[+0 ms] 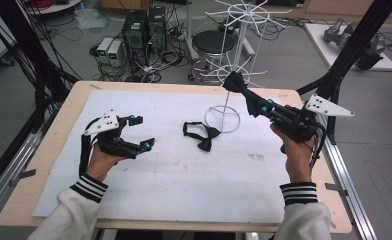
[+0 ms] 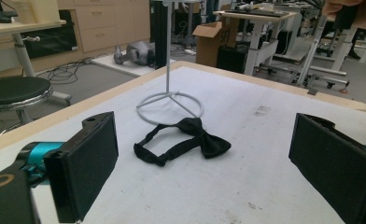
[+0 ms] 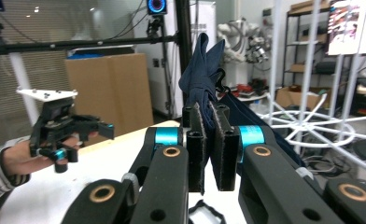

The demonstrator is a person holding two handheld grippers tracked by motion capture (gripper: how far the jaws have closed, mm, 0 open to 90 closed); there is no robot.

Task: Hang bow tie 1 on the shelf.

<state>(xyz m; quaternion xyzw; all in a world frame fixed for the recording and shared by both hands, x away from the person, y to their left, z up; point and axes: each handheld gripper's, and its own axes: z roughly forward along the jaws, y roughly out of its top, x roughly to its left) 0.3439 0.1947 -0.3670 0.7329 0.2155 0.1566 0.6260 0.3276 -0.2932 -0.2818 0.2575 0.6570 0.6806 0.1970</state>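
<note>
Right gripper (image 1: 251, 102) raised over the worktop (image 1: 44, 165), jaws clamped on a dark blue bow tie (image 3: 202, 70) near the white wire rack (image 1: 236, 30). Left gripper (image 1: 141, 132) low, jaws wide apart — black bow tie (image 2: 183, 140) flat just beside the rack's ring base (image 2: 169, 105).

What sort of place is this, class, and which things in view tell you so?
Probably a robotics lab or workshop: computer towers with tangled cables on the floor, a robot arm in the background, and the black frame around the table.
</note>
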